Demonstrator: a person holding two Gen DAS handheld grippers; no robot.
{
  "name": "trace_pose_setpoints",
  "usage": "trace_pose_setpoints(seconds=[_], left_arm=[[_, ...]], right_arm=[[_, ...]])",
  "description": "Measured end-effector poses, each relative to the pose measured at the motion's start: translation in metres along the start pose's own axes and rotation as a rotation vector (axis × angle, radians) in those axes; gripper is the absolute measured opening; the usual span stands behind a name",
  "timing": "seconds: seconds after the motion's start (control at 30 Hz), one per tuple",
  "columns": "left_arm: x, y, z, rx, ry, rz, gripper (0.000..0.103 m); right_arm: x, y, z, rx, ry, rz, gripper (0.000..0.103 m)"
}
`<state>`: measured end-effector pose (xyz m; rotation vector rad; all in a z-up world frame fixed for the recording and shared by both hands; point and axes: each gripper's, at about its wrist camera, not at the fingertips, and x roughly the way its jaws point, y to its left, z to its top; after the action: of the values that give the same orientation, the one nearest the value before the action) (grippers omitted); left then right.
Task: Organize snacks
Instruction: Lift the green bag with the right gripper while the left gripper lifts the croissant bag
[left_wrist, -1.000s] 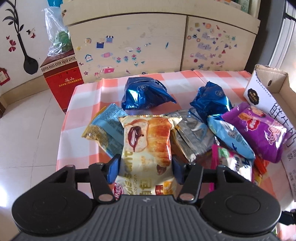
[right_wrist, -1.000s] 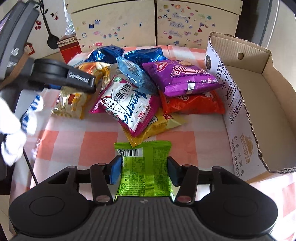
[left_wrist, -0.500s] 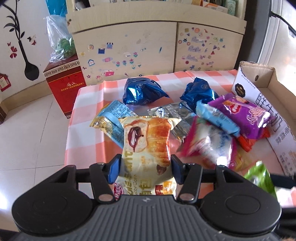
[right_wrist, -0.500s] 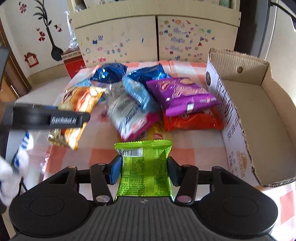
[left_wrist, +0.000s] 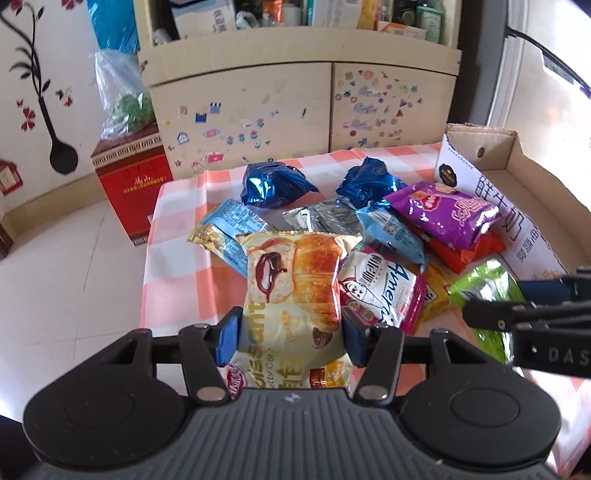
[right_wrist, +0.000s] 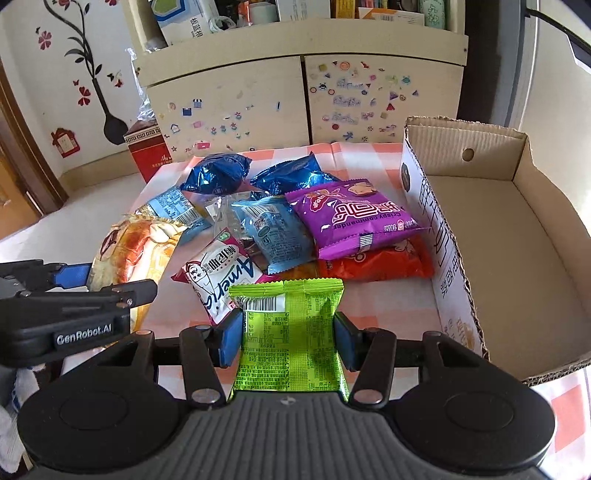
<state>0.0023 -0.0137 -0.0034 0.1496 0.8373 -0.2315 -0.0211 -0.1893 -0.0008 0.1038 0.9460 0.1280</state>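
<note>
My left gripper (left_wrist: 290, 341) is shut on a yellow croissant packet (left_wrist: 295, 291), held above the near left of the checked table; it also shows in the right wrist view (right_wrist: 133, 258). My right gripper (right_wrist: 288, 339) is shut on a green snack packet (right_wrist: 291, 332), also visible in the left wrist view (left_wrist: 487, 295). A pile of snacks lies on the table: a purple packet (right_wrist: 354, 218), an orange one (right_wrist: 376, 264), a white-pink one (right_wrist: 221, 280), blue foil packets (right_wrist: 218, 177). An open cardboard box (right_wrist: 498, 236) stands to the right.
The pink-checked tablecloth (left_wrist: 177, 258) ends at a drop to the tiled floor on the left. A red carton (left_wrist: 129, 177) stands on the floor beyond. A stickered cabinet (right_wrist: 295, 103) is behind the table. The box interior holds nothing.
Both grippers have risen and pulled back with their packets; the view is higher and the cabinet shelves show. The two grippers now hang side by side.
</note>
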Motion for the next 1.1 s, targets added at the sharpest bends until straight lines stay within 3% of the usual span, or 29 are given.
trace_pose_setpoints(seconds=[0.6, 1.1], left_arm=[[-0.010, -0.024, 0.005, 0.049, -0.044, -0.030, 0.055], [-0.020, -0.062, 0.030, 0.092, -0.088, -0.082, 0.055]], right_arm=[[-0.006, -0.008, 0.013, -0.032, -0.012, -0.075, 0.058], [-0.030, -0.036, 0.034, -0.015, -0.097, -0.123, 0.058]])
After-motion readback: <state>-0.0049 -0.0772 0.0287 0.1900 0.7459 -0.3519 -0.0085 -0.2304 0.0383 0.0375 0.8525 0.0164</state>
